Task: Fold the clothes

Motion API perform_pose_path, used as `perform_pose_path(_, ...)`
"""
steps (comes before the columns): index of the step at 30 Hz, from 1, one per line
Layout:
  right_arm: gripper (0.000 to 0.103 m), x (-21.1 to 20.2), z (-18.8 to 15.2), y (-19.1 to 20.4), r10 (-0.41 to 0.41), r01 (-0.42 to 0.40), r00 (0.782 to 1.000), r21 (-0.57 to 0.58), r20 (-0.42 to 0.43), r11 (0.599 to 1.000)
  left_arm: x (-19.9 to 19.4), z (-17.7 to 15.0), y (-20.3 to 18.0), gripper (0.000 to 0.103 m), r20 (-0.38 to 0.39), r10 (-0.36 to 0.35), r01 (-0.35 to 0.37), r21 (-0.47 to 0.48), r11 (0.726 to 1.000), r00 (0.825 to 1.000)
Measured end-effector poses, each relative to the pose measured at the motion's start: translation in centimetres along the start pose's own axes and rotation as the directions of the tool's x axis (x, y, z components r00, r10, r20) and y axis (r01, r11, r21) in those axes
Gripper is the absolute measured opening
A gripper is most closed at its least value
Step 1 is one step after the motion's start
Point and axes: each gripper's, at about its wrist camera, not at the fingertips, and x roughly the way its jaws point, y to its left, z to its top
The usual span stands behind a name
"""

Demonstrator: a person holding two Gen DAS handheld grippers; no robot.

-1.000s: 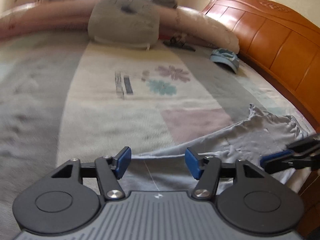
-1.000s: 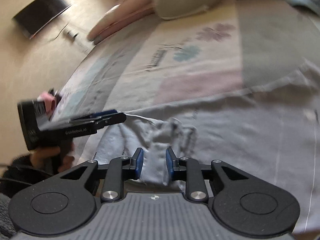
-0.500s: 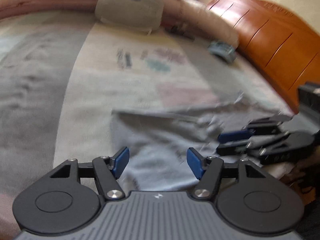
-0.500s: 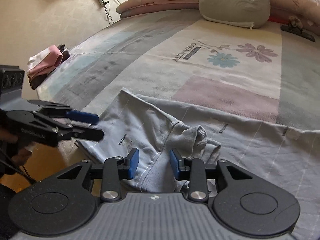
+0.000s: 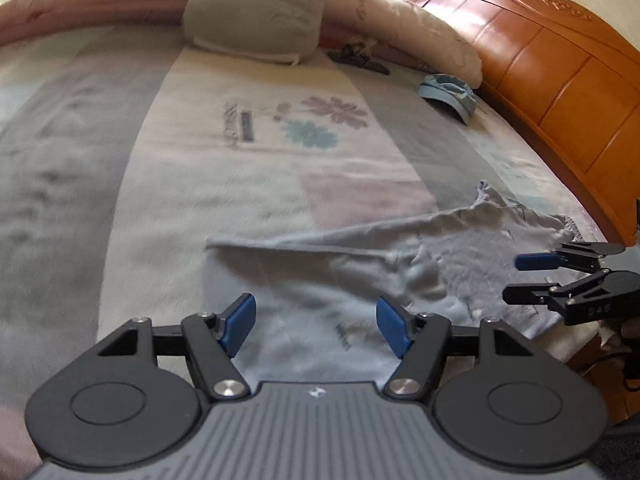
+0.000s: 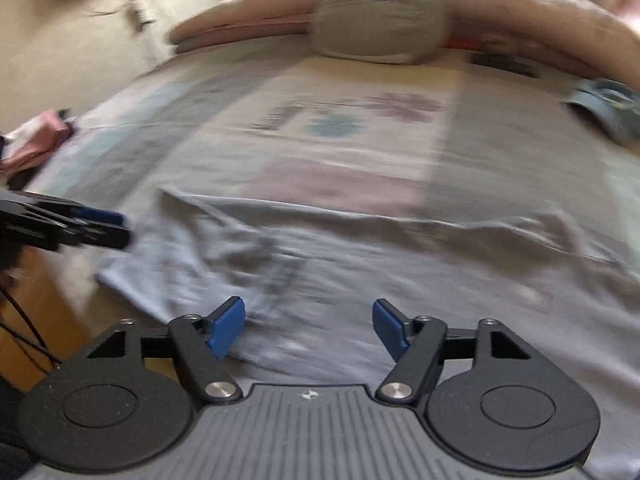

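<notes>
Left gripper (image 5: 316,326): jaws spread wide, blue rubbery pads holding nothing, poised over the near part of the garment. Right gripper (image 6: 308,328): likewise spread wide and empty, black hinged linkages and ribbed grey housing below. Seen from the left wrist view as slim black fingers with one blue pad, parted, at the garment's right edge.

Light blue garment (image 5: 360,280): soft knit, lying on the bed near its front edge, partly doubled over, with a diagonal fold line and crumpled ridges near the middle; small dark print on the near panel. Right wrist view motion-blurred; fine detail not legible there.

Bed cover (image 5: 256,184): flat, matte, blocks of grey, cream and pink, printed flowers (image 5: 320,120) further back. Small blue folded item (image 5: 448,94) near the glossy orange wooden headboard (image 5: 560,80). Rounded grey plush cushion (image 5: 256,12) at the far end, against long pink bolsters (image 5: 80,8).
</notes>
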Motion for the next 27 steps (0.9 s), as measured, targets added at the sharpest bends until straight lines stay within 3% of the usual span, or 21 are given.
perform_pose_path(3,0.086,-0.1,-1.3,-2.1,-0.121,0.121,0.992,0.001,-0.036,0.993,0.9,0.7,-1.4,0.068,-0.006,-0.005,0.005,0.024,1.000,1.000)
perform_pose_path(6,0.095,0.4,-2.8,-3.6,-0.158,0.160,0.984,0.009,-0.079,0.987,1.4,1.0,-2.8,0.069,-0.011,0.004,-0.003,0.042,0.999,1.000)
perform_pose_path(7,0.103,0.4,-3.1,-3.7,-0.159,0.160,0.985,0.016,-0.071,0.987,1.5,1.2,-3.1,0.069,-0.013,0.008,-0.007,0.045,0.999,1.000)
perform_pose_path(10,0.103,0.3,-4.2,-4.2,-0.159,0.161,0.986,0.037,-0.045,0.986,1.7,1.4,-4.0,0.074,-0.016,0.015,-0.015,0.046,0.999,1.000)
perform_pose_path(20,0.103,-0.6,-6.3,-4.6,-0.145,0.144,0.987,0.019,0.066,0.989,2.4,2.2,-6.4,0.074,-0.040,0.047,-0.043,0.077,0.996,0.998)
perform_pose_path(27,0.103,-3.9,-9.0,-9.5,-0.254,0.233,0.965,0.236,0.062,0.943,3.7,2.9,-8.1,0.077,-0.058,0.031,-0.024,0.110,0.994,0.998)
